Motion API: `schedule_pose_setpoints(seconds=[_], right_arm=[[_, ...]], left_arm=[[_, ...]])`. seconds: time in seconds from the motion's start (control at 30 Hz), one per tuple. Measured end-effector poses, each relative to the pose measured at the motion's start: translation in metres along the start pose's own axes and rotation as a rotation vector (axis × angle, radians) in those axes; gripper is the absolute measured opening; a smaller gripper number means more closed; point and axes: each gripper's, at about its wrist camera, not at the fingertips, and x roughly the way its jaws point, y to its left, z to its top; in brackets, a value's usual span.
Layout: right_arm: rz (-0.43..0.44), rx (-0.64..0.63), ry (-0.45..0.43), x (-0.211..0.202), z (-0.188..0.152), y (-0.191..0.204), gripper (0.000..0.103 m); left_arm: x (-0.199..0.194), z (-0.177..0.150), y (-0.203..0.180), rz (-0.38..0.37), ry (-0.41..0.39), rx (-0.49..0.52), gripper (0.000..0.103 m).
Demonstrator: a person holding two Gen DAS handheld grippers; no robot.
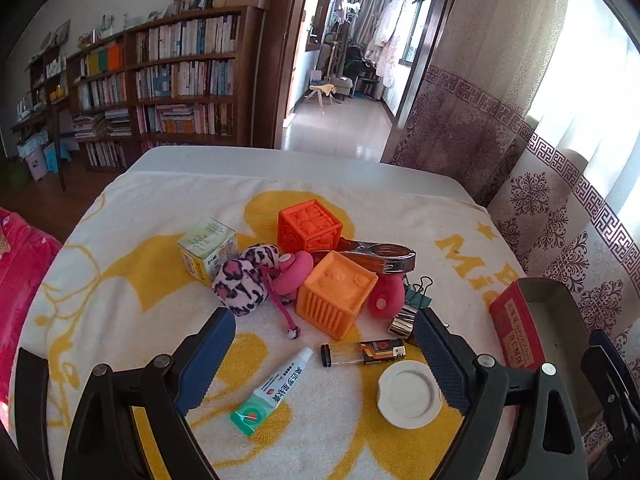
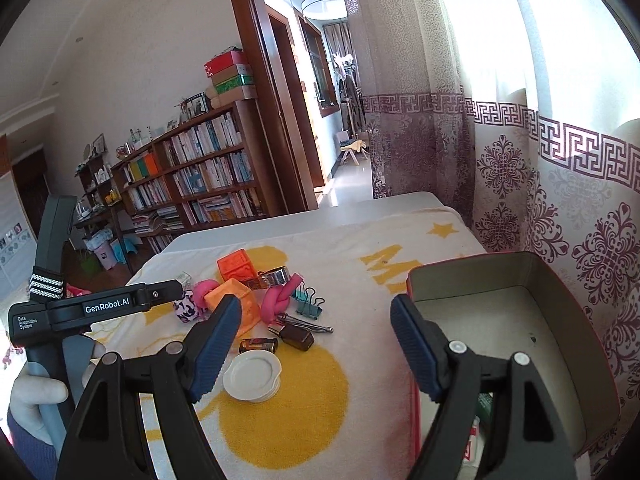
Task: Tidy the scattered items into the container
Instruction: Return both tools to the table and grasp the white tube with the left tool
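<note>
Two views. Left wrist: my left gripper [image 1: 324, 364] stands spread and empty above the towel-covered table [image 1: 328, 164], its fingers framing the ointment tube [image 1: 272, 392], lighter [image 1: 362, 353] and white lid [image 1: 409, 394], probably to choose one. The scattered items remain outside the red container [image 1: 516, 320], at the right. Right wrist: my right gripper [image 2: 316, 344] is likewise released, holding nothing; one finger overlaps the container [image 2: 472, 270] wall, perhaps to steady it.
</note>
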Motion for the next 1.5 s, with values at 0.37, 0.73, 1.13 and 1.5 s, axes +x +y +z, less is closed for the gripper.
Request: schedule_pose_setpoints(seconds=[0.37,0.73,1.13,1.5], right_arm=[[0.051,-0.137,0.195,0.065,-0.041,0.061,0.081],[0.014,-0.103,0.287,0.096,-0.063,0.055,0.081],[0.029,-0.04,0.289,0.09,-0.06,0.04,0.081],[0.049,-0.042,0.301,0.09,-0.062,0.042,0.081]], left_arm=[[0.016,-0.01,0.071,0.058,0.026,-0.128,0.092],[0.032,-0.018,0.099,0.109,0.074,-0.167,0.092],[0.056,-0.043,0.03,0.136,0.081,0.196,0.092],[0.076,-0.053,0.021,0.118,0.152,0.255,0.086]])
